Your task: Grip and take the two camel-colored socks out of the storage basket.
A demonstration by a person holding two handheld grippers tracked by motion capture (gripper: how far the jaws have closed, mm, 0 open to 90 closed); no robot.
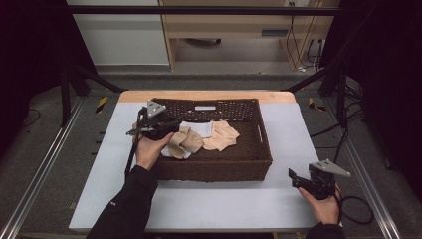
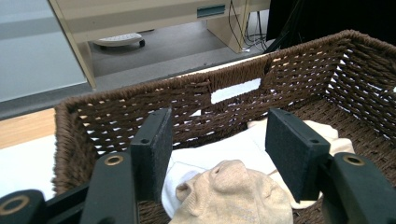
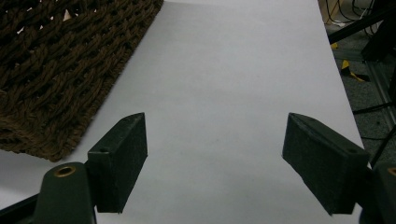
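Left gripper (image 1: 166, 127) over the basket, jaws spread wide above the beige socks!

One brown wicker basket (image 1: 259, 164) sits on the white-covered table (image 1: 224, 204); inside are two beige sock bundles (image 1: 185, 142) (image 1: 221, 135) and one white cloth (image 1: 201, 128). The right gripper (image 1: 297, 178) rests near the table's right edge, jaws wide with nothing between them. Grey floor and a wooden cabinet lie beyond. The left gripper view brings one beige bundle (image 2: 233, 193) up close, untouched between the pads.
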